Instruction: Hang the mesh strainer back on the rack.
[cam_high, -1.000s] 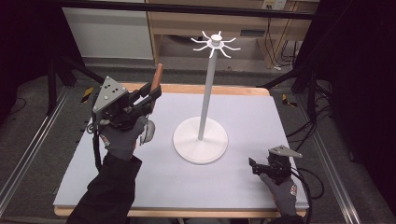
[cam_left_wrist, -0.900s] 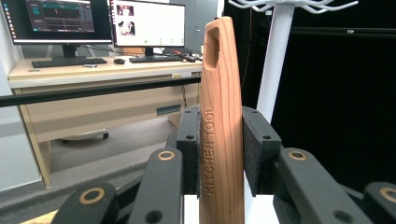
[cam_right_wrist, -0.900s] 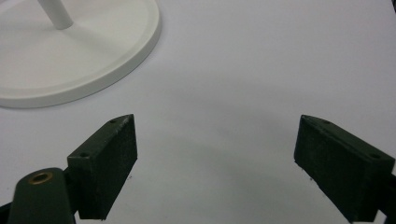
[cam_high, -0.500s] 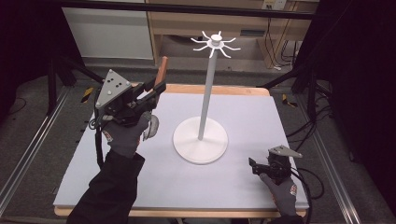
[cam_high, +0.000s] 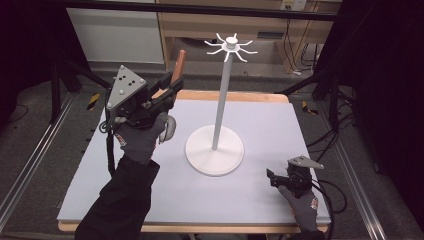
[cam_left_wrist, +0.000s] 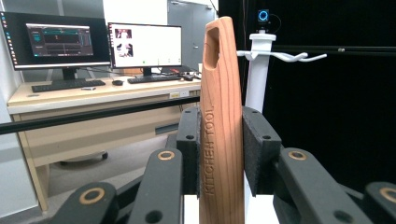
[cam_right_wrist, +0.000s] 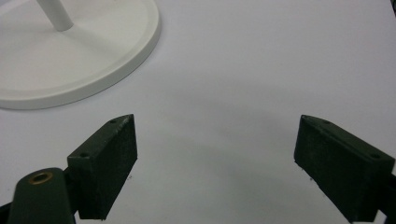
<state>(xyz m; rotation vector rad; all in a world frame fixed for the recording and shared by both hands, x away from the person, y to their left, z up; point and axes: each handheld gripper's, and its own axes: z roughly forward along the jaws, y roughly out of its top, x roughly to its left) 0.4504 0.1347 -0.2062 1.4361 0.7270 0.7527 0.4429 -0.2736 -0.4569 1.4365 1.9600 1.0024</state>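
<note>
**A:** Your table (cam_high: 270, 125) is the biggest thing here. Why is the white stand (cam_high: 215, 150) in the middle of it?

**B:** So you can reach it from any side. Its round base sits flat on the table, a little closer to the far edge than the near edge. The pole goes straight up, and the little hooks (cam_high: 231, 46) at the top spread out like spokes. I think they are for hanging things.

**A:** And the thing you are holding up?

**B:** That is a wooden kitchen tool (cam_left_wrist: 219, 121). Your left gripper (cam_high: 167, 95) is clamped on its handle, one black pad on each side. You hold it high over the left part of the table, near the far edge. The handle end points up. It has a long hole (cam_left_wrist: 211, 44) in it. In the left gripper view that hole is just beside the hooks, at about the same height. My guess is you hold it upright so the hole can slip over a hook.

**A:** Why is your other hand so low?

**B:** Your right gripper (cam_high: 280, 178) rests near the near right corner of the table. Its jaws are wide apart with nothing between them. It looks like it is just waiting out of the way.
</note>
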